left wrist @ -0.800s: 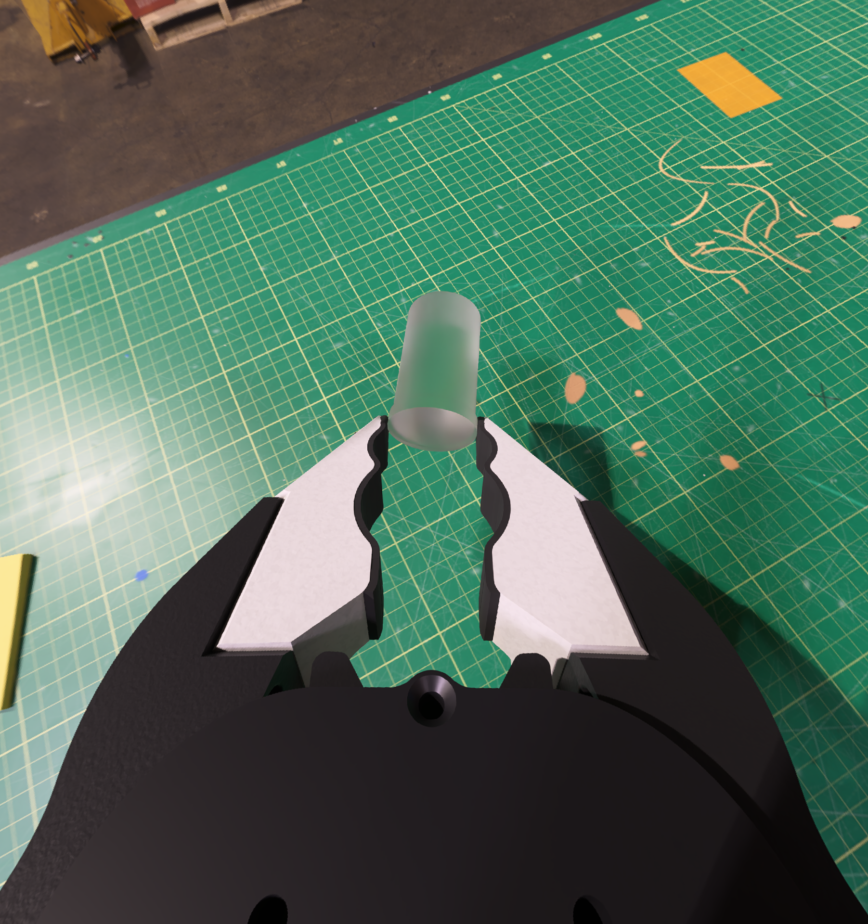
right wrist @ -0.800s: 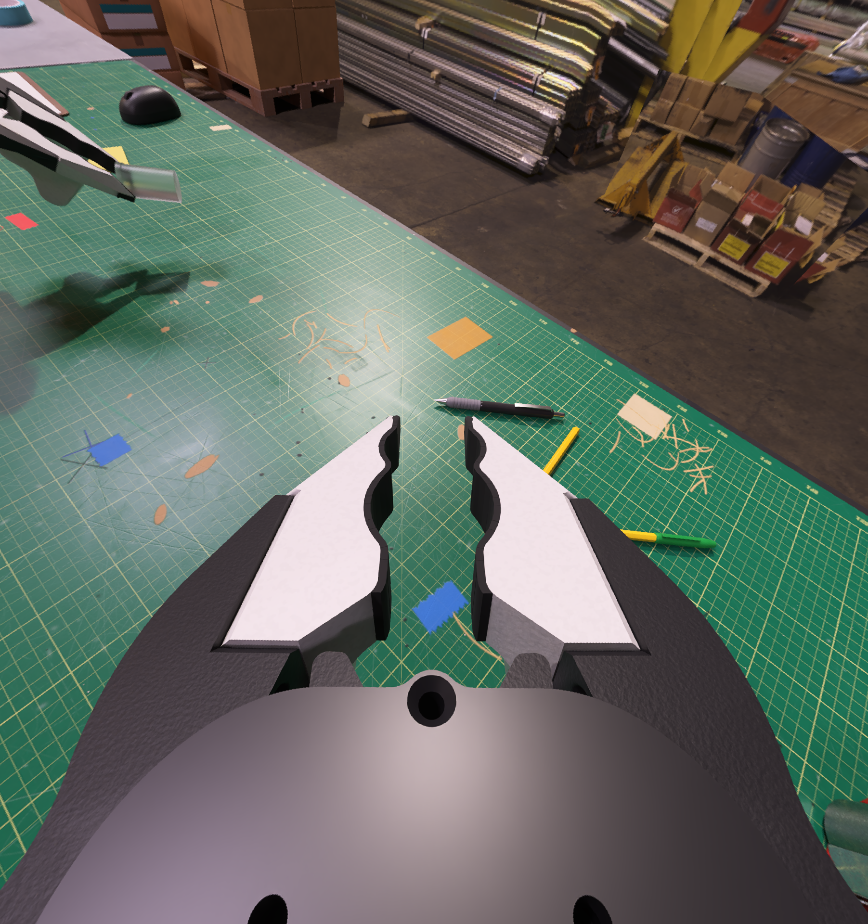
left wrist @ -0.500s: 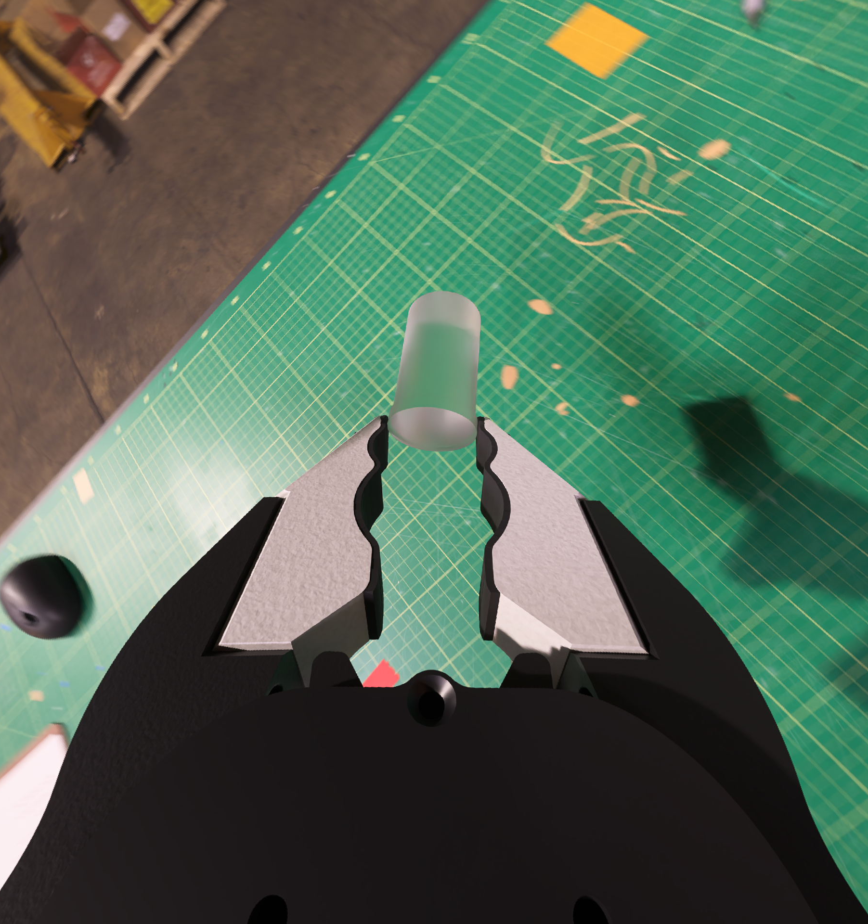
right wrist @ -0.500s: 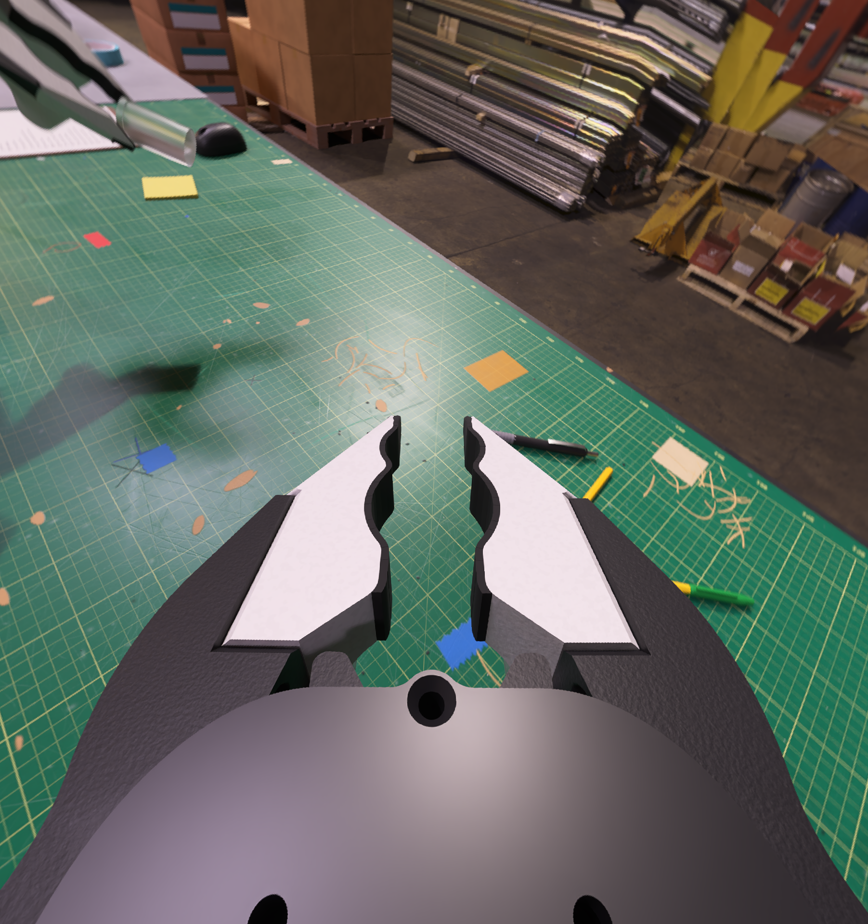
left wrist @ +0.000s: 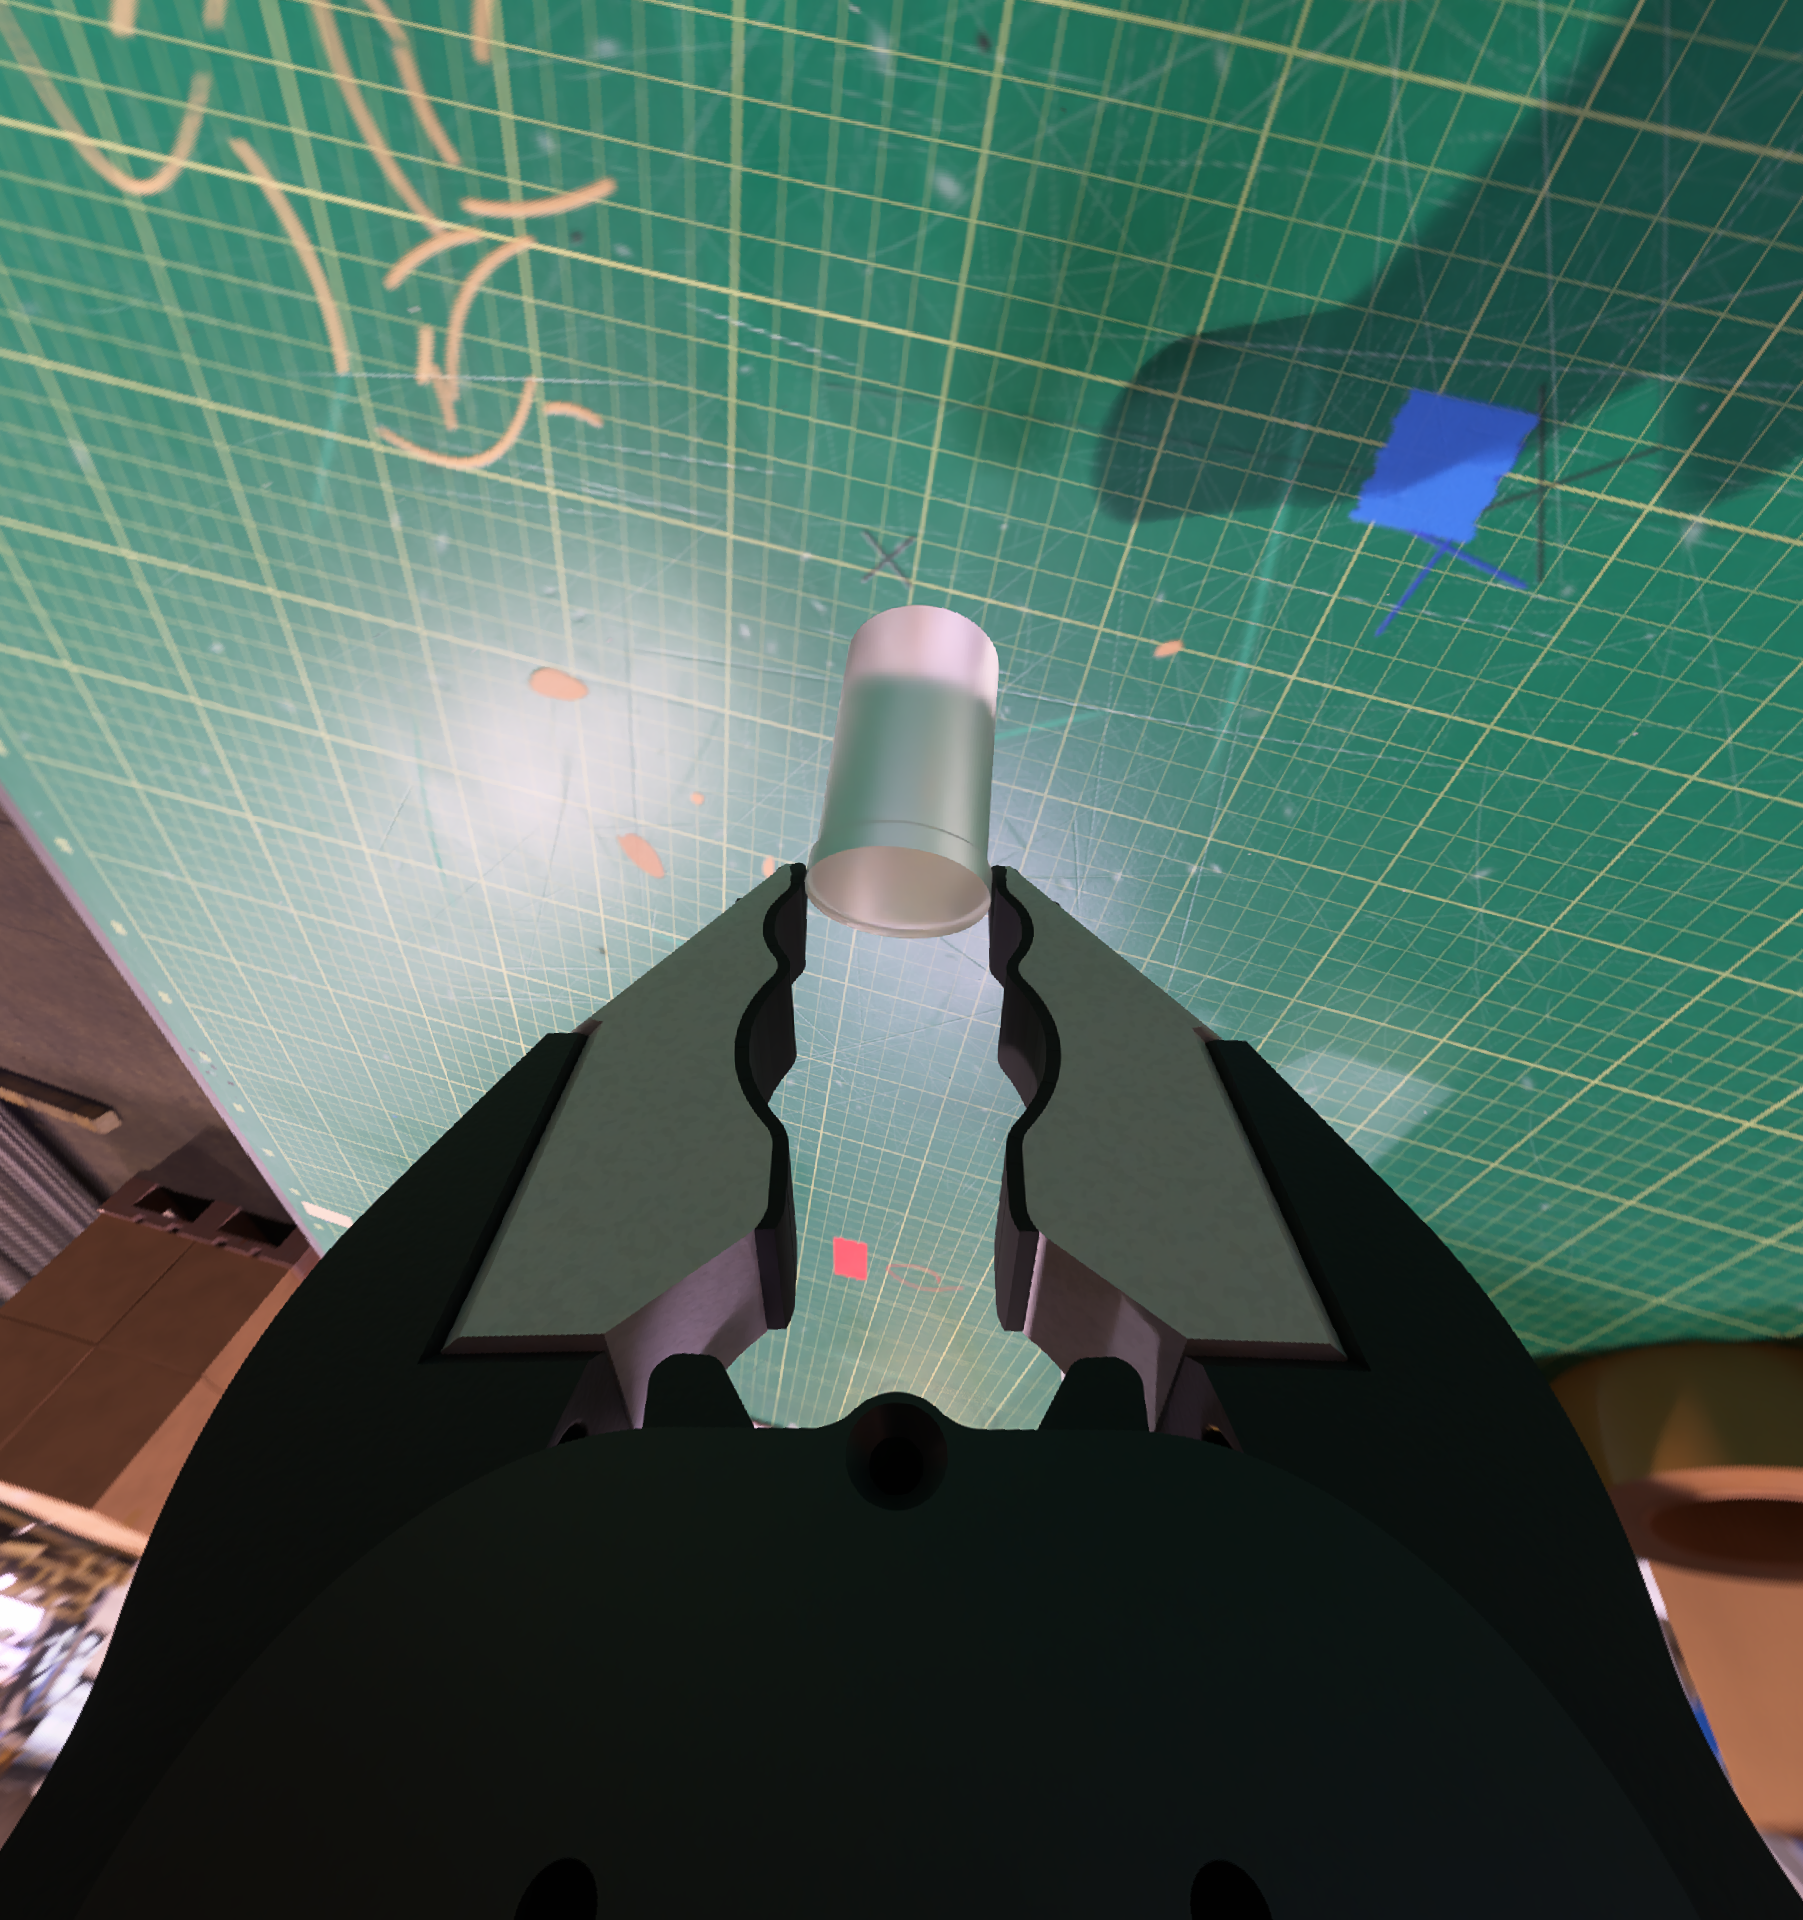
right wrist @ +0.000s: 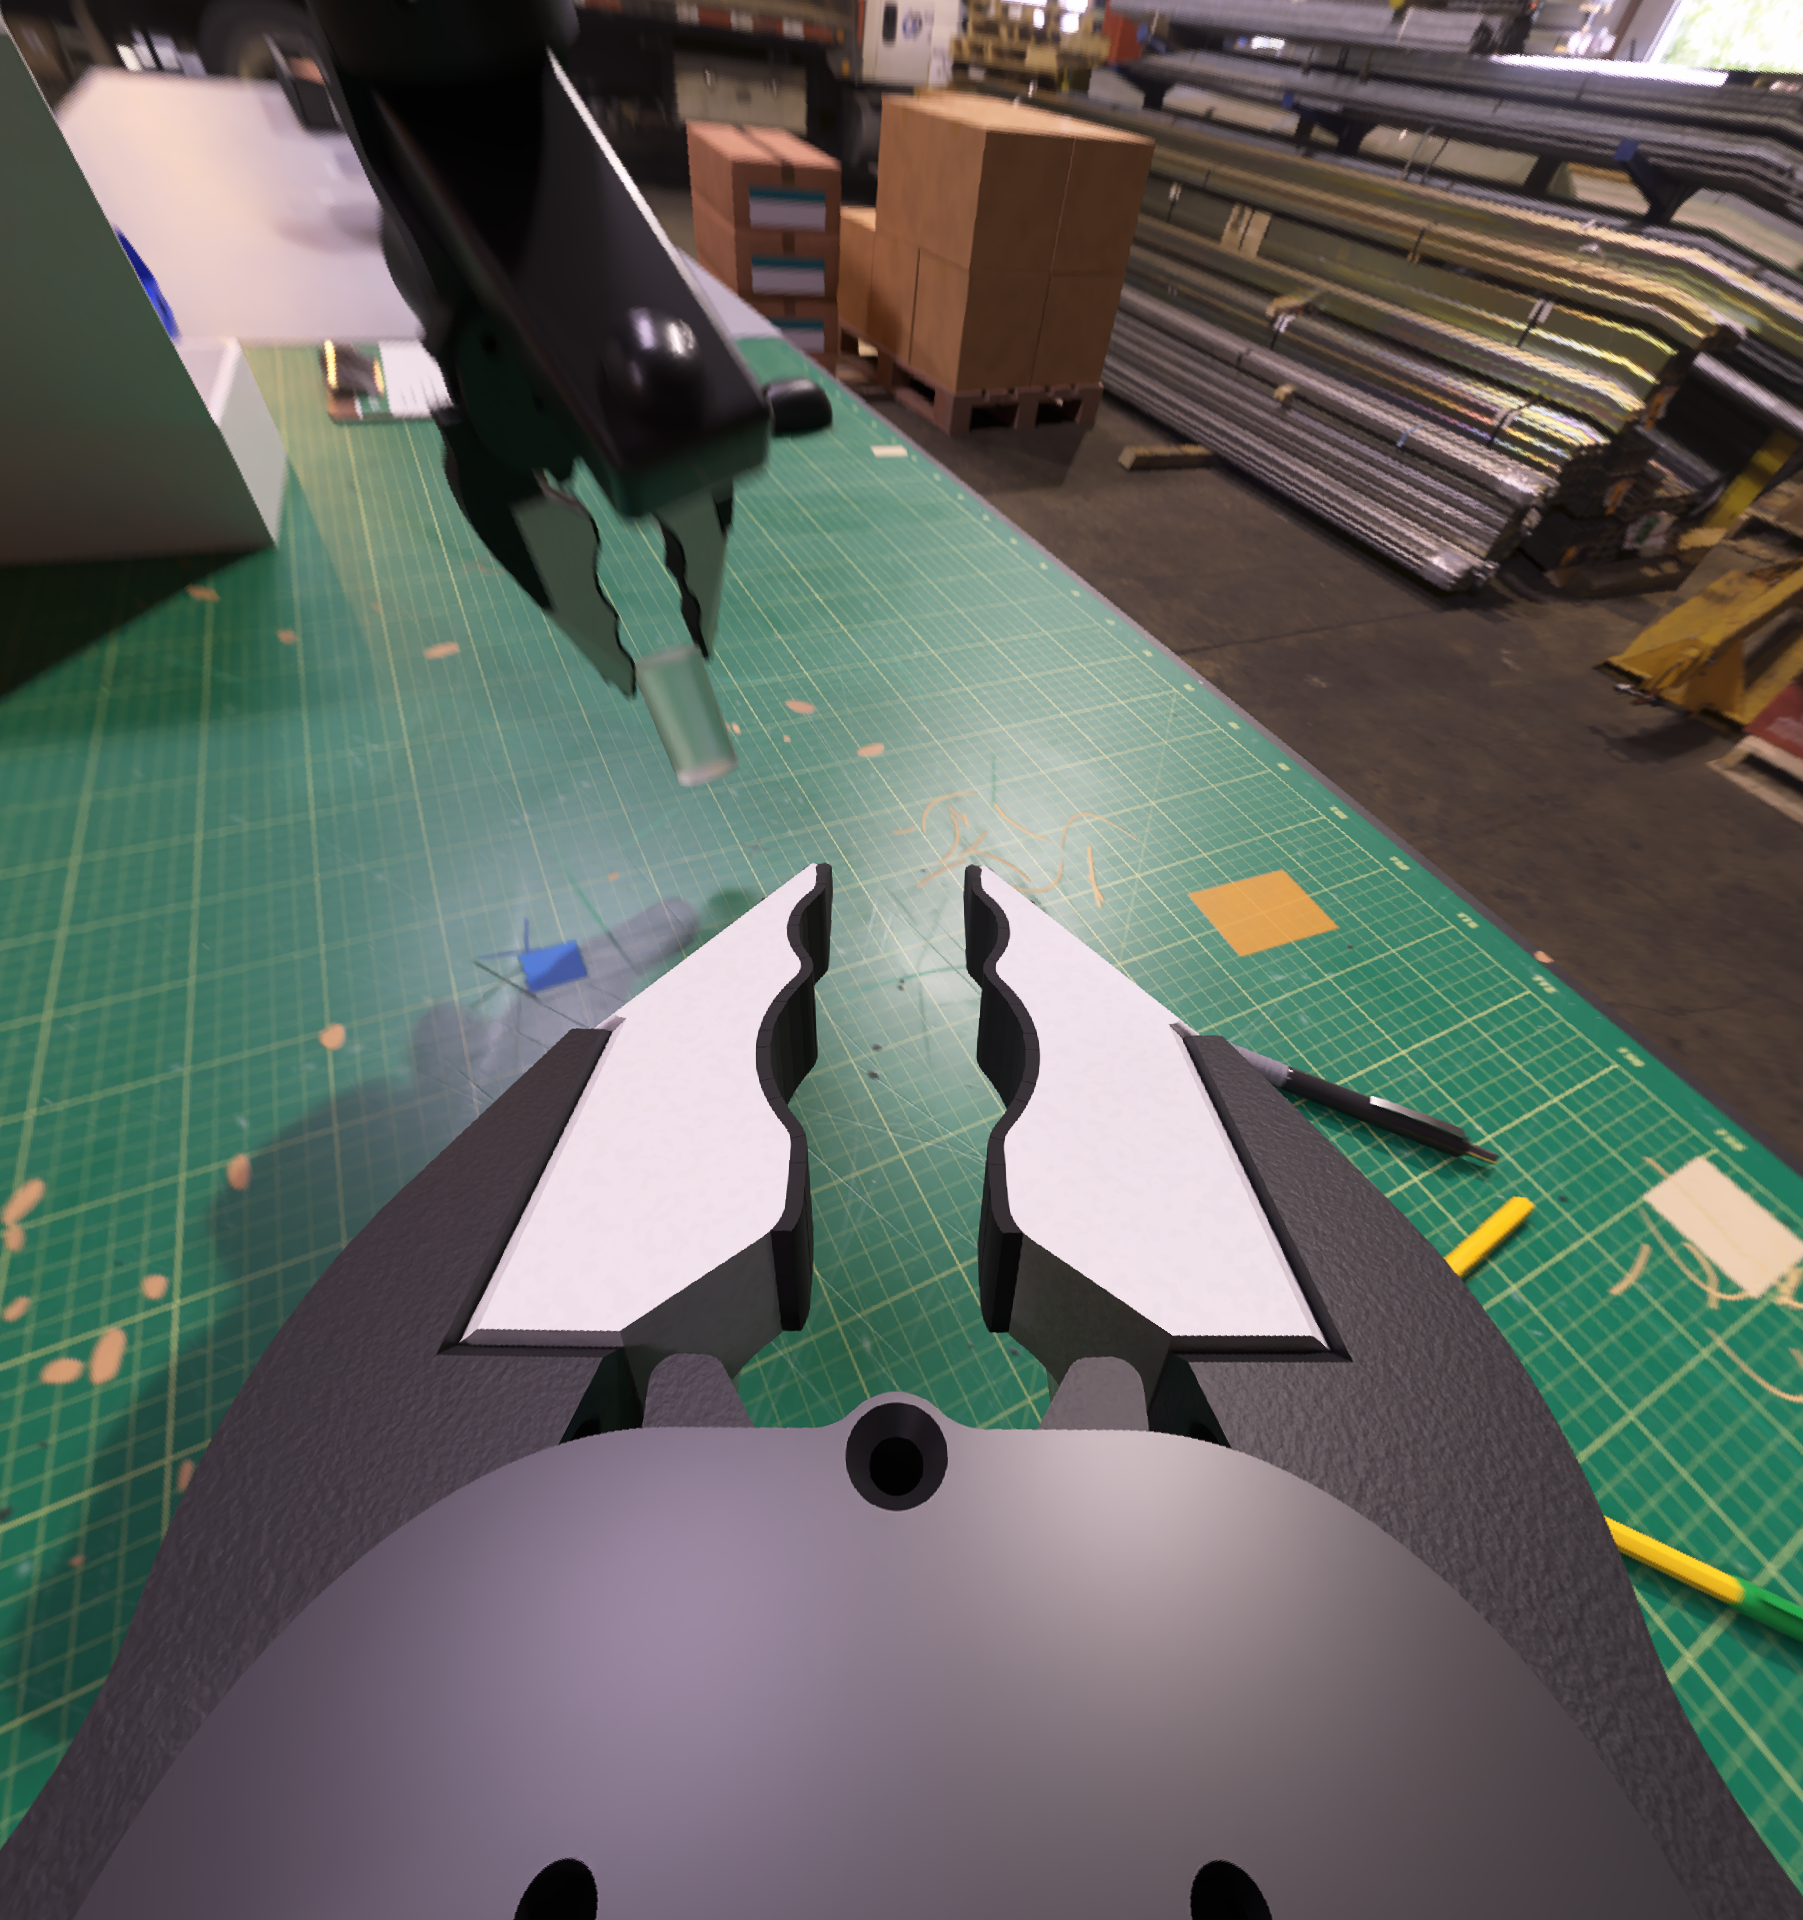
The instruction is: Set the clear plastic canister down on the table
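Note:
The clear plastic canister [left wrist: 912, 769] is a small frosted cylinder held by one end between the tips of my left gripper [left wrist: 897, 883], which is shut on it. It hangs in the air above the green cutting mat [left wrist: 1292, 935], pointing steeply down. In the right wrist view the left gripper [right wrist: 658, 623] comes down from the upper left with the canister [right wrist: 684, 717] at its tips, well above the mat [right wrist: 253, 831]. My right gripper [right wrist: 897, 883] is open and empty, low over the mat, nearer than the canister.
A blue tape patch [left wrist: 1442, 473] and its shadowed area lie on the mat below the canister; it also shows in the right wrist view [right wrist: 554, 963]. A black pen [right wrist: 1375, 1112], yellow pencils [right wrist: 1489, 1231], an orange patch [right wrist: 1261, 909], a white box [right wrist: 97, 416] and the table's right edge are nearby.
My left gripper has swung from far left toward the middle and tipped steeply downward with the canister in it. The right gripper has shifted slightly and stays open.

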{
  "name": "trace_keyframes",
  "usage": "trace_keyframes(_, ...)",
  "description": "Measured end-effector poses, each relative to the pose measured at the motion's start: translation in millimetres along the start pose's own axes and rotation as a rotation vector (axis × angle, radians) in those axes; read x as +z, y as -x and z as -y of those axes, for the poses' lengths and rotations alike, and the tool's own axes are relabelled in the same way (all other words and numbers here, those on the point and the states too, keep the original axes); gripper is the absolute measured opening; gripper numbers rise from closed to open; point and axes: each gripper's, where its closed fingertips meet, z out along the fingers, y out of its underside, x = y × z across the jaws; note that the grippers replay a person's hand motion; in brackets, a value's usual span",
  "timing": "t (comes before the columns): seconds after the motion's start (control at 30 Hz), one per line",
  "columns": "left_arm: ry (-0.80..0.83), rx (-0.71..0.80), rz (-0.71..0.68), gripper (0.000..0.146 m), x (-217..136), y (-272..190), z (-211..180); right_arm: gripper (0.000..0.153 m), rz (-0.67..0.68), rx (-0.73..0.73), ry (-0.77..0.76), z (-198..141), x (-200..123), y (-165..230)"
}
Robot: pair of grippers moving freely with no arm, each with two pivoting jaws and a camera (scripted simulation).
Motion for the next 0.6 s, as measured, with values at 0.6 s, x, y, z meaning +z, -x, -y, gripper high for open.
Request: trace_keyframes(0.6, 0.225, 0.162, -0.055, 0.035, 41, -19, 35, 0.026, 0.061, 0.246, -0.089, -15, -15, -24)
